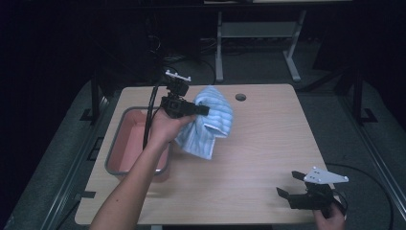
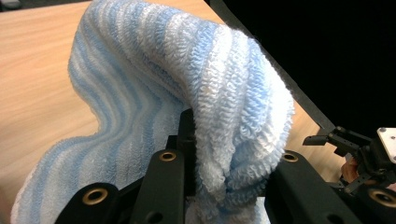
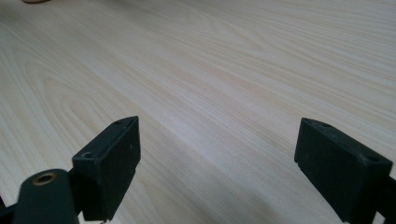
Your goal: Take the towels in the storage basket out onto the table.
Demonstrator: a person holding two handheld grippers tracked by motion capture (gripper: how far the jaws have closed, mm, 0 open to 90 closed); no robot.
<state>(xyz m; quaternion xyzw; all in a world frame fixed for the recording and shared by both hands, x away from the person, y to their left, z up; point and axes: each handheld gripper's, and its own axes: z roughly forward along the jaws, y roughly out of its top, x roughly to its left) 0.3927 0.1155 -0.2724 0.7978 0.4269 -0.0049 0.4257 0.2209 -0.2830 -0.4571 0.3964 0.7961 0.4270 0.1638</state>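
Note:
A blue and white striped towel [image 1: 213, 122] hangs above the table's middle left, lifted by my left gripper [image 1: 201, 109], which is shut on its upper fold. In the left gripper view the towel [image 2: 187, 93] bulges up between the two black jaws, and my left gripper [image 2: 224, 163] pinches it there. At the front right corner, my right gripper [image 1: 290, 184] rests low over the wood, open. Its jaws stand wide apart in the right gripper view, with only the bare table [image 3: 210, 84] between them at my right gripper [image 3: 261, 154].
A pink tub with a grey rim [image 1: 125, 143] sits at the table's left edge, beside the hanging towel. A round cable hole [image 1: 240, 97] lies near the far edge. The wooden table [image 1: 258, 153] ends close behind my right hand.

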